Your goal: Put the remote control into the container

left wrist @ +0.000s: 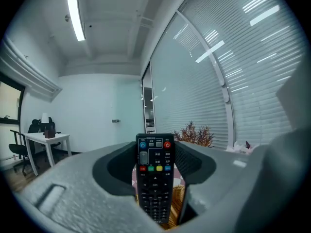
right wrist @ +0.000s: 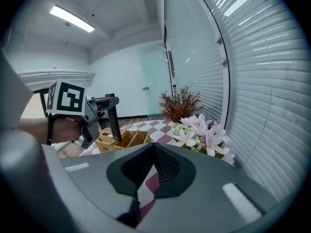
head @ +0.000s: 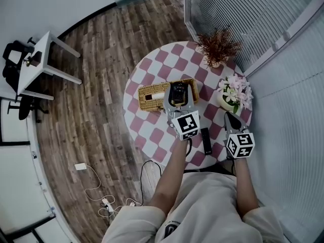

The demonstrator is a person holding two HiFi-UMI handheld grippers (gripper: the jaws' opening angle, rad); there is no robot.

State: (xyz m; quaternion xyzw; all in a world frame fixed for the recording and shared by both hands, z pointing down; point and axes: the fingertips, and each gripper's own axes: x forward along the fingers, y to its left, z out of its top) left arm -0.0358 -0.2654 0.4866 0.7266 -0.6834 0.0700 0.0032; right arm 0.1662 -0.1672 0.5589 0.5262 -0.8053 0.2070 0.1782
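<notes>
Room: wood-plank floor (head: 106, 59), a glass wall with blinds (head: 243, 14) on the right, and a white desk (head: 38, 67) with black chairs well apart on the left.
Surface: round table (head: 157, 67) under a pink-and-white checked cloth.
On the table: wicker basket (head: 152, 105) near the middle, a reddish dried plant (head: 217, 47) at the far edge, and a vase of pink and white flowers (head: 235, 92) by the blinds.
Floor: white cables (head: 109, 199) lie near the person's feet.
Remote control (left wrist: 154, 176): black with coloured buttons, standing upright with its button face toward the left gripper's camera. It is over the basket's right compartment, lower end down at the opening. Whether it touches the bottom cannot be told.
Left gripper (head: 180, 105): jaws clamped on the remote control's two long sides, low on its body, above the basket.
Right gripper (right wrist: 154, 154): jaws pressed together with nothing between them. It is held over the table's near right edge, just beside the flowers.
Between the grippers: a slim black bar (head: 206, 140) lies flat on the cloth.
</notes>
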